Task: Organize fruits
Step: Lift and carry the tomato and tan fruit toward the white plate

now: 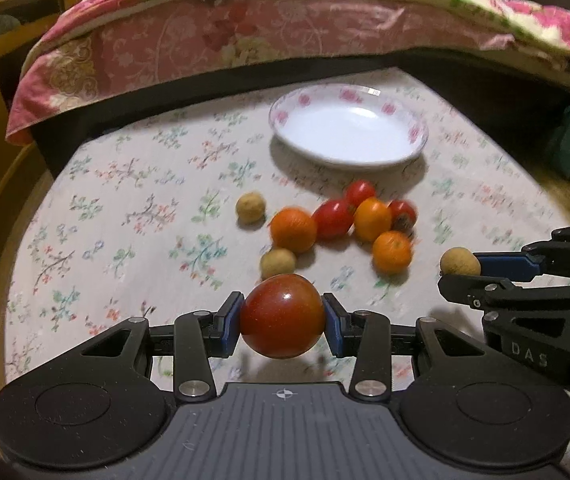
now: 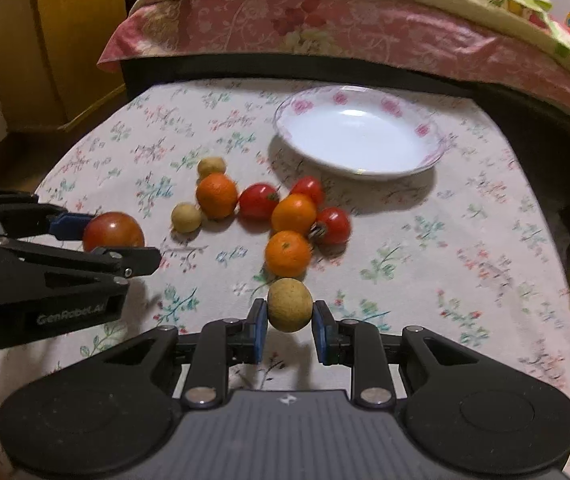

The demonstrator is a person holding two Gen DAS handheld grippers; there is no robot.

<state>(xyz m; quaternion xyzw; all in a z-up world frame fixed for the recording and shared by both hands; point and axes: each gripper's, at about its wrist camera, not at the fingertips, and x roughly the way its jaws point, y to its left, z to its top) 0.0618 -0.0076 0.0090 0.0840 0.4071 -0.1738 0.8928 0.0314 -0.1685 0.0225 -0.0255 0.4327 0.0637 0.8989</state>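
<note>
My left gripper (image 1: 283,320) is shut on a large dark red tomato (image 1: 282,316), held just above the floral tablecloth. The right gripper (image 2: 289,318) is shut on a small tan longan (image 2: 290,305). Each shows in the other's view: the right gripper (image 1: 461,272) with the longan (image 1: 460,262) at the right, the left gripper (image 2: 119,242) with the tomato (image 2: 113,232) at the left. Beyond them lies a pile of several fruits: oranges (image 1: 294,229), small red tomatoes (image 1: 333,218) and longans (image 1: 250,208). An empty white plate (image 1: 305,100) (image 2: 341,98) with a pink flower rim sits behind the pile.
The round table (image 2: 485,240) carries a floral cloth. A bed with a pink floral quilt (image 1: 245,36) runs along its far side. A wooden cabinet (image 2: 45,40) stands at the back left. A dark green object (image 1: 569,136) hangs off the table's right.
</note>
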